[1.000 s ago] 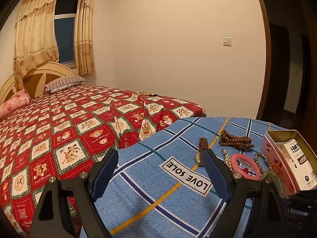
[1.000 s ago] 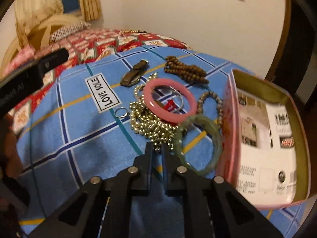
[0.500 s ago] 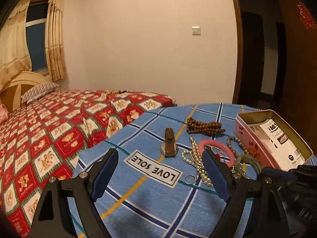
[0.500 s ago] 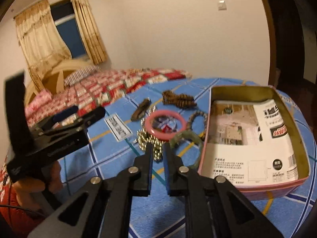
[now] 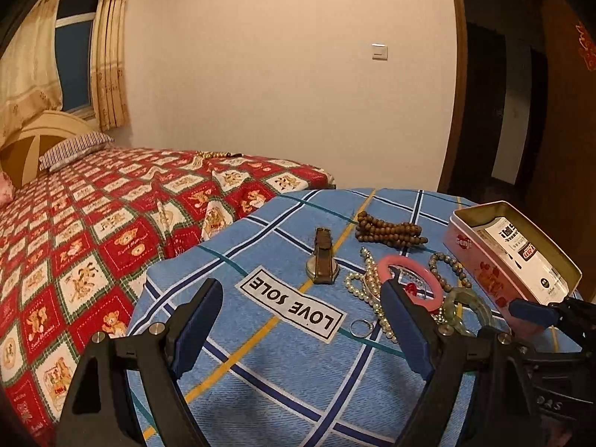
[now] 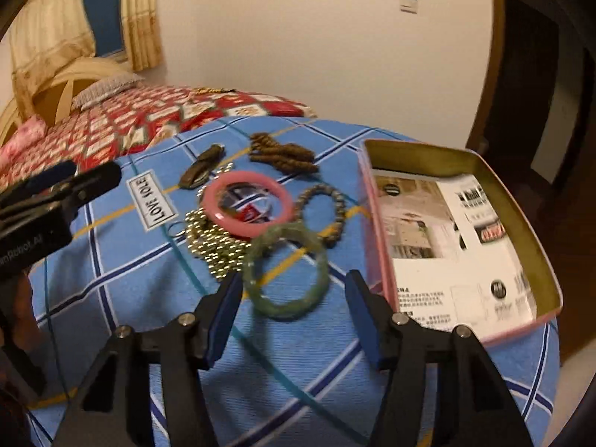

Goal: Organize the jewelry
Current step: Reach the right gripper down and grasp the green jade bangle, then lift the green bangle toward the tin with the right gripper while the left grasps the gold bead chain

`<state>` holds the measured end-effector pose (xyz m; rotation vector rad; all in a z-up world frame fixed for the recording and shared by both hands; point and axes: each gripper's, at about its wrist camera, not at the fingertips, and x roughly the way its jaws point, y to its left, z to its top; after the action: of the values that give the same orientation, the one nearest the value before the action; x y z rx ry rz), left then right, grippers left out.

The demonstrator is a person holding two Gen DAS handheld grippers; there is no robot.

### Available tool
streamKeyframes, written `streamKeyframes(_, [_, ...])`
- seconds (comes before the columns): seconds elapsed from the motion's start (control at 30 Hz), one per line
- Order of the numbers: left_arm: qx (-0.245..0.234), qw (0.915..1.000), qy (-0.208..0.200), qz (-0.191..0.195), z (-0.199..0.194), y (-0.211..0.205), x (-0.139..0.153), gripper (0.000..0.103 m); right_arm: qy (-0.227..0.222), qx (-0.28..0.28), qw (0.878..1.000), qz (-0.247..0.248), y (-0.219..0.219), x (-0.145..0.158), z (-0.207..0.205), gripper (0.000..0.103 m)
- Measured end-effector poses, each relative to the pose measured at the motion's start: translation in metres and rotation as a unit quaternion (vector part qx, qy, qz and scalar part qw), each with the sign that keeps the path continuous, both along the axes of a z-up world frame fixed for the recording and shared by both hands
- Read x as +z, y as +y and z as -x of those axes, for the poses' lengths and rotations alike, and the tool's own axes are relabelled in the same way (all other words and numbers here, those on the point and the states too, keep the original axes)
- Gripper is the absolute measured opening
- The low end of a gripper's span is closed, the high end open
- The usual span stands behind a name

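Jewelry lies in a heap on the blue checked cloth (image 6: pixel 123 298): a pink bangle (image 6: pixel 246 178), a green bangle (image 6: pixel 283 309), a pearl strand (image 6: pixel 212 238), a grey bead bracelet (image 6: pixel 324 192), brown wooden beads (image 6: pixel 283 156), a watch (image 6: pixel 201 171) and a small ring (image 6: pixel 175 229). To their right stands an open pink tin (image 6: pixel 421 149) lined with printed paper. My right gripper (image 6: pixel 294 279) is opening just before the green bangle, its pads not pressing on it. My left gripper (image 5: pixel 300 290) stands open and empty in front of the watch (image 5: pixel 323 260).
A bed with a red patterned quilt (image 5: pixel 93 231) lies to the left behind the cloth. A "LOVE SOLE" label (image 5: pixel 294 303) sits on the cloth. A dark doorway (image 5: pixel 503 111) opens at the right. The left gripper (image 6: pixel 63 186) reaches in at the right wrist view's left edge.
The right gripper's jaws have gone from shut to apart, and its view has dipped toward the green bangle. The left view has swung right, onto the jewelry.
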<state>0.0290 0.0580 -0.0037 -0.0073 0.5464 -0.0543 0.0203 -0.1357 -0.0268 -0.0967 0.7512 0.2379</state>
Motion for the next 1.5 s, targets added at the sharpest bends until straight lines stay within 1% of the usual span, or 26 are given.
streamKeyframes(0.07, [-0.003,1.0,0.004,-0.002,-0.002,-0.001,-0.001,0.086,0.003,0.022,1.0,-0.015,0.002,0.002,0.002,0.06])
streamKeyframes(0.13, [-0.013,0.9999,0.001,-0.005,0.0,-0.003,-0.001,0.086,0.003,0.048,0.999,0.002,0.015,0.0,0.004,0.06])
streamKeyframes(0.17, [-0.017,0.9998,-0.001,-0.006,0.001,-0.005,-0.001,0.086,0.005,0.062,0.998,0.017,0.023,-0.003,0.003,0.056])
streamKeyframes(0.2, [-0.022,0.9997,-0.001,-0.008,0.002,-0.006,0.0,0.086,0.018,0.073,0.996,0.037,0.033,-0.008,-0.002,0.046])
streamKeyframes(0.27, [-0.027,0.9996,-0.001,-0.011,0.004,-0.008,0.0,0.086,0.045,0.082,0.994,0.059,0.041,-0.017,-0.009,0.031])
streamKeyframes(0.3, [-0.034,0.9994,0.003,-0.008,0.004,-0.008,0.0,0.086,0.046,0.086,0.994,0.057,0.042,-0.017,-0.01,0.02])
streamKeyframes(0.33, [-0.04,0.9992,0.009,-0.004,0.003,-0.007,-0.001,0.086,0.05,0.09,0.993,0.053,0.042,-0.017,-0.01,0.013])
streamKeyframes(0.37, [-0.046,0.9987,0.022,0.002,0.001,-0.007,-0.003,0.086,0.05,0.091,0.993,0.049,0.041,-0.017,-0.008,0.011])
streamKeyframes(0.43, [-0.059,0.9971,0.044,0.019,-0.002,-0.006,-0.007,0.086,0.045,0.089,0.995,0.022,0.033,-0.014,-0.002,0.011])
streamKeyframes(0.5, [-0.079,0.9954,0.047,0.027,0.0,-0.009,-0.007,0.086,0.013,0.096,0.994,-0.043,0.016,0.0,0.01,0.011])
streamKeyframes(0.53, [-0.082,0.9953,0.046,0.027,0.0,-0.012,-0.008,0.086,-0.008,0.101,0.991,-0.083,0.006,0.007,0.018,0.011])
streamKeyframes(0.63, [-0.113,0.9921,0.052,0.016,0.001,-0.033,-0.009,0.086,-0.038,0.088,0.988,-0.125,-0.01,0.015,0.031,0.011])
streamKeyframes(0.73, [-0.145,0.9876,0.06,-0.005,-0.001,-0.057,-0.014,0.085,-0.069,0.058,0.986,-0.141,-0.023,0.023,0.039,0.011])
streamKeyframes(0.8, [-0.165,0.9836,0.073,-0.002,-0.008,-0.07,-0.017,0.082,-0.092,0.032,0.985,-0.141,-0.03,0.029,0.041,0.011])
streamKeyframes(0.9, [-0.166,0.9816,0.093,-0.017,-0.02,-0.084,-0.025,0.078,-0.126,-0.008,0.985,-0.121,-0.036,0.036,0.046,0.011])
streamKeyframes(0.97, [-0.168,0.9772,0.127,-0.031,-0.032,-0.094,-0.036,0.062,-0.142,-0.023,0.983,-0.112,-0.037,0.039,0.045,0.011])
streamKeyframes(1.0, [-0.166,0.9748,0.144,-0.038,-0.038,-0.097,-0.041,0.05,-0.145,-0.026,0.983,-0.11,-0.036,0.04,0.046,0.011])
streamKeyframes(1.03, [-0.161,0.9746,0.151,-0.042,-0.041,-0.098,-0.042,0.047,-0.146,-0.029,0.983,-0.108,-0.036,0.04,0.046,0.011])
streamKeyframes(1.1, [-0.16,0.9748,0.151,-0.04,-0.042,-0.097,-0.042,0.045,-0.147,-0.031,0.983,-0.101,-0.033,0.04,0.044,0.011])
streamKeyframes(1.17, [-0.157,0.9757,0.149,-0.033,-0.043,-0.094,-0.041,0.033,-0.145,-0.029,0.984,-0.098,-0.035,0.04,0.045,0.011])
streamKeyframes(1.2, [-0.156,0.9762,0.148,-0.024,-0.043,-0.091,-0.04,0.022,-0.142,-0.03,0.985,-0.097,-0.035,0.04,0.045,0.011])
streamKeyframes(1.27, [-0.162,0.9757,0.147,0.019,-0.041,-0.079,-0.039,0.016,-0.139,-0.031,0.985,-0.098,-0.036,0.04,0.044,0.011])
streamKeyframes(1.33, [-0.162,0.9759,0.138,0.05,-0.036,-0.068,-0.036,0.015,-0.138,-0.035,0.985,-0.101,-0.038,0.039,0.042,0.011])
streamKeyframes(1.37, [-0.163,0.9765,0.123,0.068,-0.028,-0.059,-0.032,0.015,-0.14,-0.037,0.984,-0.102,-0.04,0.04,0.043,0.011])
streamKeyframes(1.4, [-0.163,0.977,0.114,0.075,-0.024,-0.057,-0.03,0.015,-0.141,-0.04,0.984,-0.103,-0.041,0.04,0.044,0.011])
streamKeyframes(1.5, [-0.178,0.9756,0.057,0.116,0.001,-0.04,-0.01,0.015,-0.142,-0.044,0.983,-0.104,-0.042,0.041,0.044,0.012])
